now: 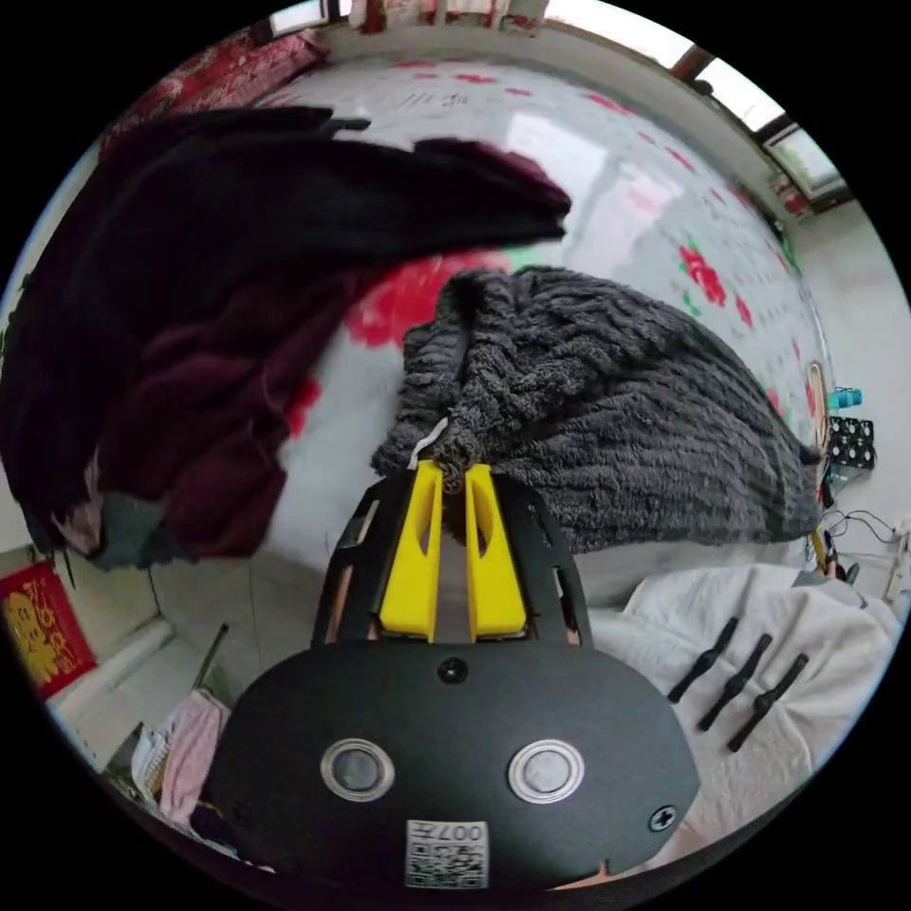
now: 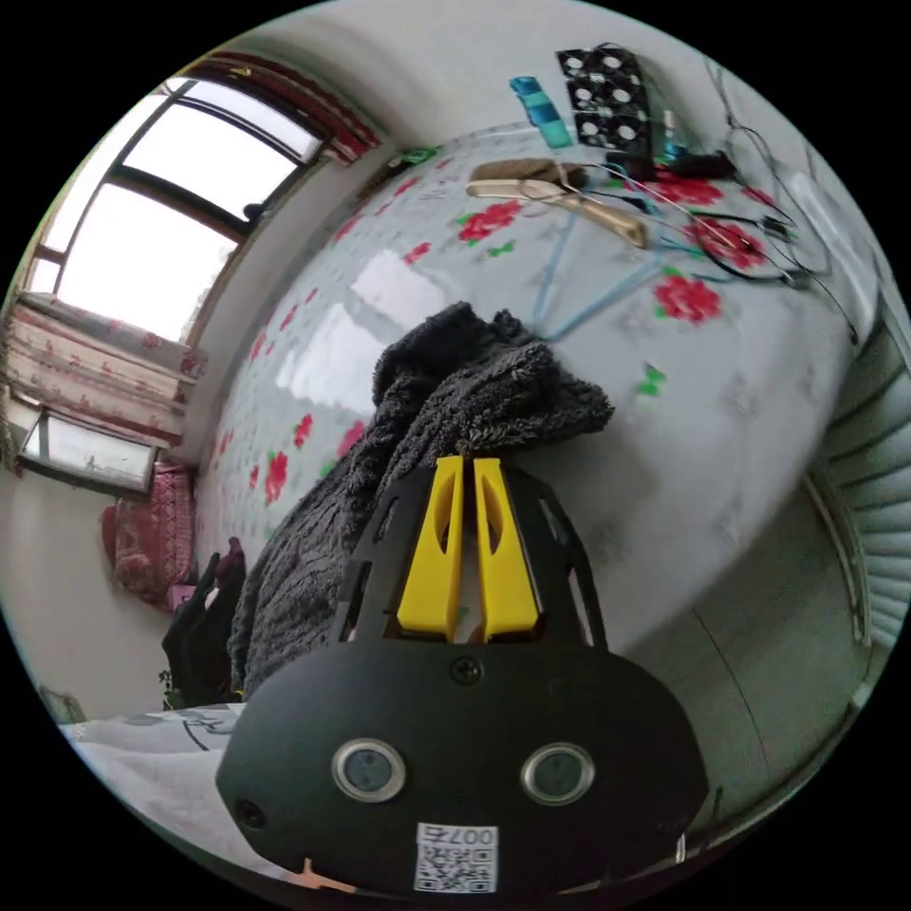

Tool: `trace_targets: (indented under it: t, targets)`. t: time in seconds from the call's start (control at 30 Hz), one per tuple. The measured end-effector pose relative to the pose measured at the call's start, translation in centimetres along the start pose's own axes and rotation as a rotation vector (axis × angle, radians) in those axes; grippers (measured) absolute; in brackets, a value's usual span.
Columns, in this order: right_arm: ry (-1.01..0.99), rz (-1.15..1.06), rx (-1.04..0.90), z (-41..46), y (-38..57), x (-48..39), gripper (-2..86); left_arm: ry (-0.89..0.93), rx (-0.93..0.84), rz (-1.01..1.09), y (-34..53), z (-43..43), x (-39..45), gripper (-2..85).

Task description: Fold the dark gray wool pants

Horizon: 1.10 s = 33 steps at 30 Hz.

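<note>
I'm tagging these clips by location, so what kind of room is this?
Probably a lived-in room of a home: a floral-covered surface holds clothes, a curtained window lets in daylight, and cables lie about.

No legible text; code stickers on hand-held gripper [image 1: 454,474] bodies unreadable.

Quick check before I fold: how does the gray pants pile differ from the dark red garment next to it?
The gray pants are fuzzy, ribbed knit; the dark red garment looks smoother, velvety. The pants are pinched by the left gripper and right gripper; no gripper touches the red garment. The pants lie bunched in a mound; the red garment spreads wider. Both rest on the floral cover.
</note>
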State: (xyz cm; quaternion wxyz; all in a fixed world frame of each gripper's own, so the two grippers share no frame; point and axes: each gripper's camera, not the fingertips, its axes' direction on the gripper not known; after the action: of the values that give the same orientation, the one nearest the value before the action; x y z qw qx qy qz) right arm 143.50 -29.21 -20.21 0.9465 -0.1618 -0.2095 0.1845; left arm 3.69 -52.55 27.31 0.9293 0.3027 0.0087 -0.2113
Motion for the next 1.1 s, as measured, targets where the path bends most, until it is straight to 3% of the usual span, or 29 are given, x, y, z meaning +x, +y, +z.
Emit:
trace_targets:
  t: [0.13, 0.23, 0.33, 0.47, 0.57, 0.63, 0.7, 0.8, 0.9, 0.97, 1.1]
  targets:
    - [0.234, 0.083, 0.060, -2.2, 4.3, 2.2, 3.2, 0.075, -0.012, -0.121, 3.8, 2.2, -2.3, 7.4]
    - [0.324, -0.048, 0.149, -3.3, 4.5, -1.1, 4.3, 0.105, 0.134, -0.154, 5.0, -0.5, -2.6, 8.1]
    - [0.320, -0.234, 0.152, -1.7, 3.6, -5.4, 4.8, 0.001, 0.291, -0.130, 4.7, -3.8, -1.2, 7.3]
    - [0.274, -0.298, 0.084, 2.3, 1.9, -8.2, 4.8, -0.028, 0.395, 0.057, 1.7, -4.8, 4.2, 8.5]
    - [0.311, -0.280, -0.003, 6.0, 0.5, -9.0, 3.4, -0.053, 0.315, 0.203, -1.8, -1.2, 9.1, 9.3]
    - [0.373, -0.232, -0.108, 8.5, -0.3, -9.1, 1.9, -0.125, 0.200, 0.232, -4.1, 2.6, 11.3, 6.5]
    - [0.405, -0.235, -0.070, 8.1, -0.4, -10.2, 1.5, -0.267, 0.046, 0.258, -6.1, 7.7, 12.8, 0.6]
    - [0.385, -0.353, 0.056, 6.6, 0.4, -13.4, 1.8, -0.241, 0.038, 0.246, -7.2, 8.6, 12.5, -0.6]
    - [0.437, -0.395, -0.001, 7.3, 0.6, -14.1, 2.8, -0.126, 0.049, 0.167, -7.6, 8.4, 10.6, -0.9]
    - [0.434, -0.388, 0.009, 6.4, 1.1, -13.3, 3.3, -0.098, 0.065, 0.168, -7.4, 8.5, 10.2, -0.9]
    - [0.415, -0.247, 0.206, 0.9, 2.7, -9.1, 4.4, -0.093, 0.062, 0.172, -7.3, 8.6, 10.1, -0.9]
